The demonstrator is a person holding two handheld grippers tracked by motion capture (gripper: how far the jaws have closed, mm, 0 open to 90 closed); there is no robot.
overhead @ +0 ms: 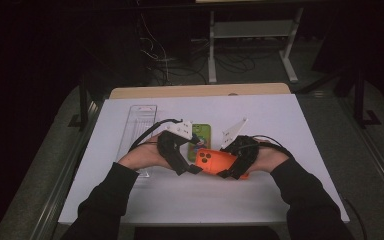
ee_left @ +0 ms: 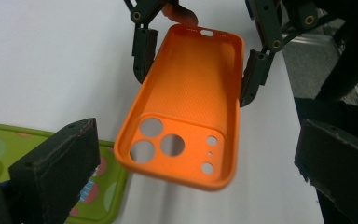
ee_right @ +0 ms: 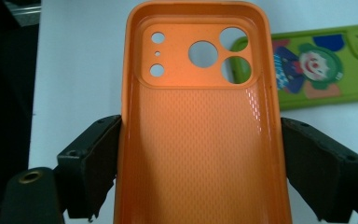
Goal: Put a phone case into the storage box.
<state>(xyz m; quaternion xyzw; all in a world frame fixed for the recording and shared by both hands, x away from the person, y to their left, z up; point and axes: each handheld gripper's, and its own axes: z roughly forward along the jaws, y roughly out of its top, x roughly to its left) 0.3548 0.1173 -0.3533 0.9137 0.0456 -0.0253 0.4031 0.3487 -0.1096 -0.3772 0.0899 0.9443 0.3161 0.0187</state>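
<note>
Listing, largest first: white table (overhead: 280, 200); clear tray (overhead: 139, 125), upper left; green phone case (overhead: 200, 136), centre; orange phone case (ee_right: 200, 140), clamped across its sides by my right gripper (ee_right: 200, 163); left gripper (ee_left: 191, 177), jaws apart, nearing its camera end. Step, I judge: handover; next, close squarely.
</note>
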